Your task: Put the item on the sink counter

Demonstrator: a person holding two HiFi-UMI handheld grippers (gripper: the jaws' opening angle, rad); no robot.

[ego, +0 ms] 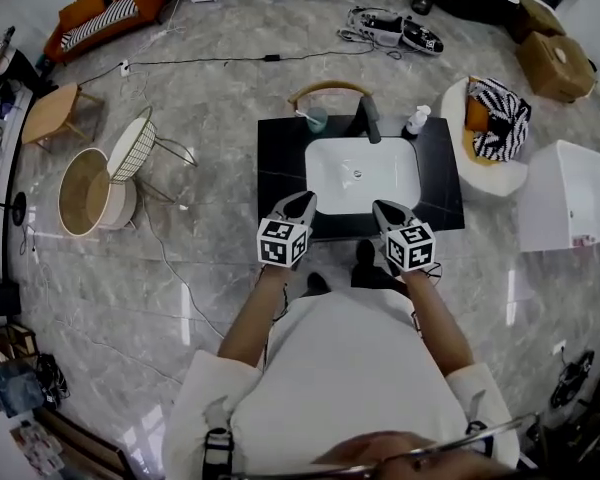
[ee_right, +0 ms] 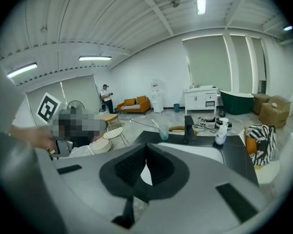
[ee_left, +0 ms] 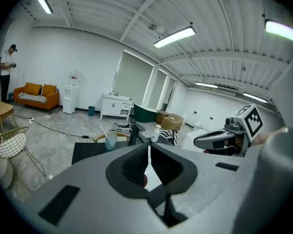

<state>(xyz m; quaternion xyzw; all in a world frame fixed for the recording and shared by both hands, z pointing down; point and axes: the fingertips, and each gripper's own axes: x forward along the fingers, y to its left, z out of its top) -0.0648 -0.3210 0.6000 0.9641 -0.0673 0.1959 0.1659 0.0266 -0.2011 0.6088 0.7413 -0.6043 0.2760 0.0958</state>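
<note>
Ahead of both claws: a black sink counter (ego: 280, 158) with a white basin (ego: 365, 183); both sets of tips hang over its near edge.
Left claw (ego: 302, 204): pads drawn almost together, with only a thin slit between them. A small reddish spot low in the slit may be part of the claw; it is too small to tell.
Right claw (ego: 384, 211): pads together, nothing between them.
Item: I judge it to be the cup (ego: 316, 119), well beyond the left claw, or else the pump bottle (ego: 417, 120), well beyond the right claw. A tap (ego: 370, 118) stands between them.
Look: the cup is pale blue-green, see-through and upright, with a stick in it. The bottle is small, white and upright.
Done: the placing seems finished, since neither claw carries anything and both things stand on the counter.
Left: nothing evident beyond pulling the claws clear.
</note>
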